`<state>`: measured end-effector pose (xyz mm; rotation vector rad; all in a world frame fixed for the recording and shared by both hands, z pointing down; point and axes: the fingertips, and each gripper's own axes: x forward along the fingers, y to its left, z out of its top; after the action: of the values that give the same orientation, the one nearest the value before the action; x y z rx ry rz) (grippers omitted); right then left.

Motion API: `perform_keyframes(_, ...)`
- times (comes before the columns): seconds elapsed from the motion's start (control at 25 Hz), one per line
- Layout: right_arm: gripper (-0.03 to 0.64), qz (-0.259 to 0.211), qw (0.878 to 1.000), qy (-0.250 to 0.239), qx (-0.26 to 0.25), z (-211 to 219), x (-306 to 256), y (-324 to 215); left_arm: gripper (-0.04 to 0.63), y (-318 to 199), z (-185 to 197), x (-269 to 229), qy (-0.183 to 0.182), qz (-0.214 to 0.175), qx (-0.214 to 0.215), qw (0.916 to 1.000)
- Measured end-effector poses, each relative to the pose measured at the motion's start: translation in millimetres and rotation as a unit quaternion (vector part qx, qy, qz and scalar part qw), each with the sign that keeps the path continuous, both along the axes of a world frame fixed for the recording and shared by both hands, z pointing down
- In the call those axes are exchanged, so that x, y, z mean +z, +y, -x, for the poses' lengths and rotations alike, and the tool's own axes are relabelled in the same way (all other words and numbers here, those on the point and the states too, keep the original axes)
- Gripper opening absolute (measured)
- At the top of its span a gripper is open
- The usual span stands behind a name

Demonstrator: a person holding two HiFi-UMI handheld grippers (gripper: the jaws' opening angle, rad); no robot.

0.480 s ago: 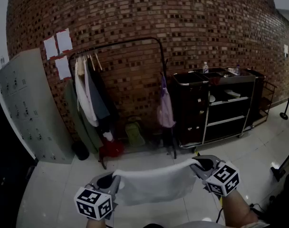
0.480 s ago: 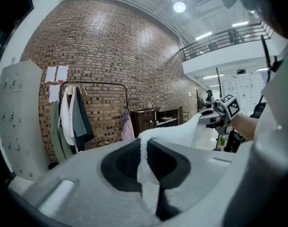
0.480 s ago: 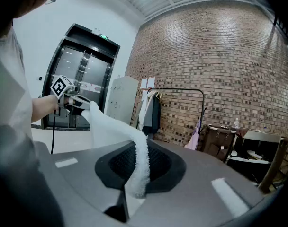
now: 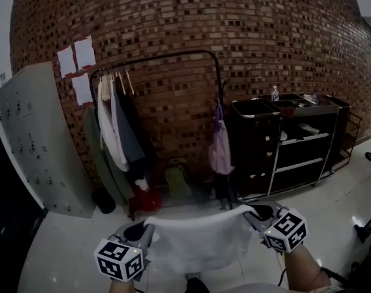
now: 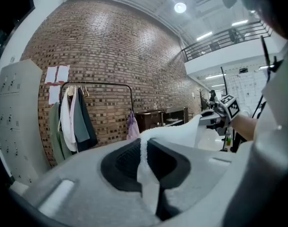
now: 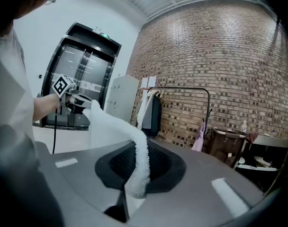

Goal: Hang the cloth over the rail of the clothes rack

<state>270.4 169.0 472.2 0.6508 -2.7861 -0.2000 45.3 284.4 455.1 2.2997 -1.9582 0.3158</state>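
the cloth [image 4: 201, 243] spans between my left gripper [image 4: 145, 229] and right gripper [image 4: 253, 212]; the clothes rack [image 4: 161, 58] stands ahead, a cart [image 4: 283, 145] to its right.

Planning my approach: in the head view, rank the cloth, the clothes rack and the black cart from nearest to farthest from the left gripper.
1. Cloth: held in the left gripper's jaws.
2. Clothes rack: ahead, against the brick wall.
3. Black cart: farther right along that wall.

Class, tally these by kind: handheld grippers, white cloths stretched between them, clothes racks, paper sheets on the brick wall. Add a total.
Grippers: 2 (left gripper, right gripper)
white cloth: 1
clothes rack: 1
paper sheets: 3
Total: 7
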Motion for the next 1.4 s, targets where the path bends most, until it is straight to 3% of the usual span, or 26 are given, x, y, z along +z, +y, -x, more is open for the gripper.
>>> perform_keyframes(0.2, 0.029, 0.006, 1.0, 0.002, 0.005, 63, 6, -80, 0.021, -83, 64, 7, -0.002, 0.009, 0.007, 0.9999)
perform_keyframes(0.56, 0.029, 0.037, 0.999, 0.009, 0.035, 203, 10, -265, 0.021, -279, 210, 6, -0.001, 0.037, 0.03, 0.9989)
perform_keyframes(0.76, 0.028, 0.031, 0.998, 0.018, 0.045, 261, 1, -335, 0.021, -356, 268, -6, 0.0, 0.02, 0.039, 0.999)
perform_keyframes(1.08, 0.028, 0.018, 0.997, 0.035, 0.06, 283, -9, -394, 0.021, -419, 299, -2, 0.012, 0.026, 0.054, 0.9981)
perform_keyframes(1.4, 0.028, 0.02, 0.998, 0.033, 0.052, 292, -9, -448, 0.021, -474, 308, -4, -0.004, 0.037, 0.061, 0.9974)
